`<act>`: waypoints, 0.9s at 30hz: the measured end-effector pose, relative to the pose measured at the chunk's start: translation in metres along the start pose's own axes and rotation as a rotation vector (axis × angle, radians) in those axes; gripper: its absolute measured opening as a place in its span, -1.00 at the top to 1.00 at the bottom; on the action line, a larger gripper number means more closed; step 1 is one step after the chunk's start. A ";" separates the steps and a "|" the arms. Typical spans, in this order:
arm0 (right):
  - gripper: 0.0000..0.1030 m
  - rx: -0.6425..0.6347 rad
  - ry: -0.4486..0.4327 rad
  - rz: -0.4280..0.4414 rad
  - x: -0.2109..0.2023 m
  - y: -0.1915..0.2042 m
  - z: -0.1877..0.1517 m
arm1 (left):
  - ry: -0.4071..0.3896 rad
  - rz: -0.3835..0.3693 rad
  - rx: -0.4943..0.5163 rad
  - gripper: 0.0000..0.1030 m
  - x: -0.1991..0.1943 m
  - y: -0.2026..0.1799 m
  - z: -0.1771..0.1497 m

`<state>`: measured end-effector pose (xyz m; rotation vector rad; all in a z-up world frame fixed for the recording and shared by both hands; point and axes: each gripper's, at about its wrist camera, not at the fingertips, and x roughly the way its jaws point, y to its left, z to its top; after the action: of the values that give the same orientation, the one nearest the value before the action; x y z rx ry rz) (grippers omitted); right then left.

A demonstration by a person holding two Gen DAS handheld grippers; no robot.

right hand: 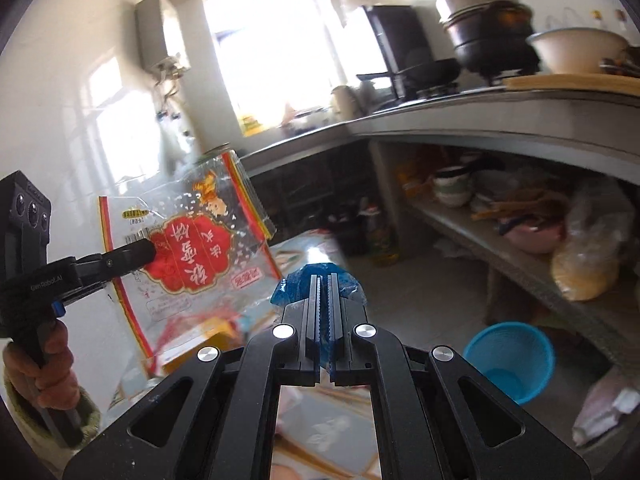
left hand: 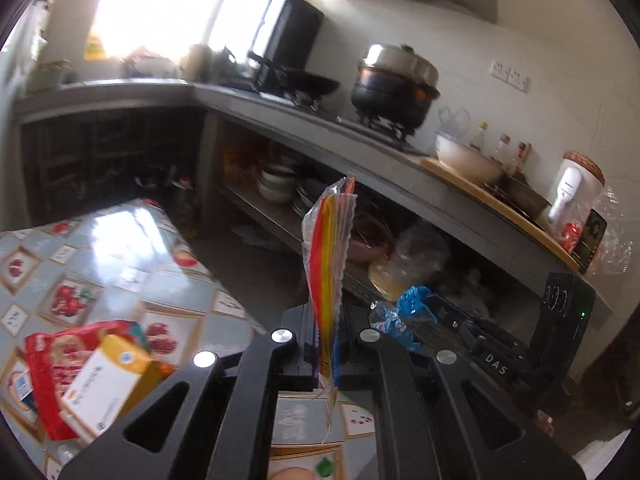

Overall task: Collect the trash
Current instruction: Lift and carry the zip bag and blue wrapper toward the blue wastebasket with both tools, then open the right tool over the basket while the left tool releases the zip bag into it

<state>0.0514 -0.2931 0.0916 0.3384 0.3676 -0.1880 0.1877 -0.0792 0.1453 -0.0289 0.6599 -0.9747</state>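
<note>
The left gripper [left hand: 326, 344] is clamped flat on an empty clear snack bag [left hand: 328, 248] printed in red and yellow; in its own view the bag stands edge-on, rising toward 12 o'clock from the jaws. The right wrist view shows the same bag broadside at 9 o'clock, with its red label and the left gripper's fingers pinching it near the left edge. Holding it by the edge lets the limp film hang free without dragging across the table.

The right gripper [right hand: 323, 312] is closed on a crumpled blue plastic wrapper [right hand: 308, 280], which bulges just past its fingertips. With 2 pieces of trash held clear of the table, the likely destination is the blue wastebasket [right hand: 508, 356] on the floor at 4 o'clock in the right wrist view, open-mouthed below the counter shelf. I judge this to be the carry stage, with the drop not yet made.

Below both grippers lies a table [left hand: 120, 248] under a glossy fruit-patterned cloth. At 8 o'clock in the left wrist view, a red packet [left hand: 52, 364] and a yellow-and-white box [left hand: 108, 384] lie on it, possibly more to collect.

The room is a kitchen: a grey L-shaped counter [left hand: 280, 112] carries a wok and a lidded black steamer pot [left hand: 394, 84] on a gas hob, with bowls and bags on the shelf beneath. A bright window washes out the far wall.
</note>
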 end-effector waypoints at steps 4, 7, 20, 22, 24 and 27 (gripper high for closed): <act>0.97 0.069 0.078 -0.164 0.031 -0.069 -0.015 | 0.248 -0.018 0.048 0.92 0.124 -0.031 0.014; 0.97 0.111 0.157 -0.238 0.063 -0.109 -0.040 | 0.470 -0.030 -0.010 0.92 0.228 -0.038 0.003; 0.84 0.286 0.352 -0.419 0.202 -0.252 -0.091 | 0.745 0.084 -0.033 0.91 0.473 -0.039 -0.060; 0.21 0.295 0.367 -0.463 0.217 -0.264 -0.095 | 0.748 0.086 -0.031 0.82 0.492 -0.039 -0.063; -0.04 0.293 0.363 -0.510 0.223 -0.272 -0.098 | 0.741 0.090 -0.042 0.45 0.500 -0.035 -0.068; -0.05 0.277 0.363 -0.520 0.223 -0.273 -0.102 | 0.697 0.086 -0.042 0.25 0.496 -0.030 -0.065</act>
<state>0.1578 -0.5360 -0.1614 0.5488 0.7910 -0.6964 0.3212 -0.4630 -0.1483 0.3128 1.3093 -0.8815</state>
